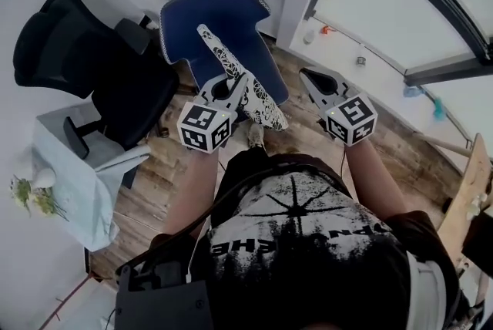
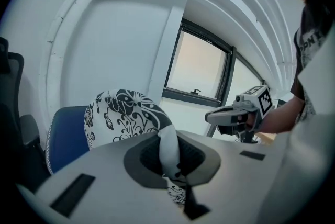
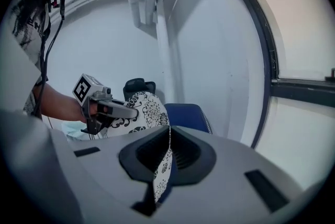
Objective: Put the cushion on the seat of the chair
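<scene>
The left tool (image 2: 168, 163) is clamped on the cushion (image 1: 260, 101); the right tool (image 3: 166, 157) appears closed on its thin edge. The cushion is held aloft, long axis pointed toward the seat of the blue chair (image 1: 208, 12) directly ahead.

Blue chair (image 1: 200, 12) stood straight ahead, open from the front, patterned cushion (image 1: 258, 97) hung across the way to it, black office chair (image 1: 85, 66) crowded its left, cloth-draped table (image 1: 100, 197) blocked the near left, white wall (image 1: 370, 12) hemmed the right, wooden floor (image 1: 400, 147) lay free between.
</scene>
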Available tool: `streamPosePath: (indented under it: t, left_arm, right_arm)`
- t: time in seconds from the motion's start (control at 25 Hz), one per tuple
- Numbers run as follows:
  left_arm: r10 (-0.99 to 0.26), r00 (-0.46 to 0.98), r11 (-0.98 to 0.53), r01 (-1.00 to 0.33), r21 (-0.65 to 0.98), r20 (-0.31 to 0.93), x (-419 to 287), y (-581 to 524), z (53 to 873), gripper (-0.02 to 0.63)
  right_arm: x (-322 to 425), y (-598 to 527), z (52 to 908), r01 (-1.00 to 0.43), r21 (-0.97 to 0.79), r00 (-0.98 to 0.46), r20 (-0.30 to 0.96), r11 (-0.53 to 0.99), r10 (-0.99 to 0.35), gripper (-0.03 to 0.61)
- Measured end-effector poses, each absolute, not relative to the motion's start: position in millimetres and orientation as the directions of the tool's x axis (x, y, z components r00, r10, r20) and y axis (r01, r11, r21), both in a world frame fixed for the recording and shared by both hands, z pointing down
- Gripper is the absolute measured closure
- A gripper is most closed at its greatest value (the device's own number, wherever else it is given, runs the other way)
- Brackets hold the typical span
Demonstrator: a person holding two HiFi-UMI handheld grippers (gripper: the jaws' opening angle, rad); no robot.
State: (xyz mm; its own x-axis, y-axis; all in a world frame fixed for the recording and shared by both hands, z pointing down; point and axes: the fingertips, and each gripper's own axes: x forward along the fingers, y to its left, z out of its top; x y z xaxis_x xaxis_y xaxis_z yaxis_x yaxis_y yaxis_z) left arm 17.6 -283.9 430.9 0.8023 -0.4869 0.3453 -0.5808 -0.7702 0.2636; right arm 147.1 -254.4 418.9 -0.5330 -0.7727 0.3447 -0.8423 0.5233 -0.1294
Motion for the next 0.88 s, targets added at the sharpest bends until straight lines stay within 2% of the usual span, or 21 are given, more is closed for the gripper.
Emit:
streamPosePath:
  t: [0.32,0.88]
  left_arm:
    - [-0.408,0.843,-0.833,-0.500,0.235,0.350,22.1,-330.1,437.4,0.591]
    - [-0.393,0.863,-0.833,-0.481,0.275,0.318,86.7,-355.4,436.1,0.591]
  right_arm:
    - [139.0,-293.1,421.2,-0.886,-0.100,-0.458,0.345,0.453,-0.819,0.558]
    - [173.0,-301.3,434.4,-0.870,-0.137,-0.487,0.394,0.474,-0.779,0.558]
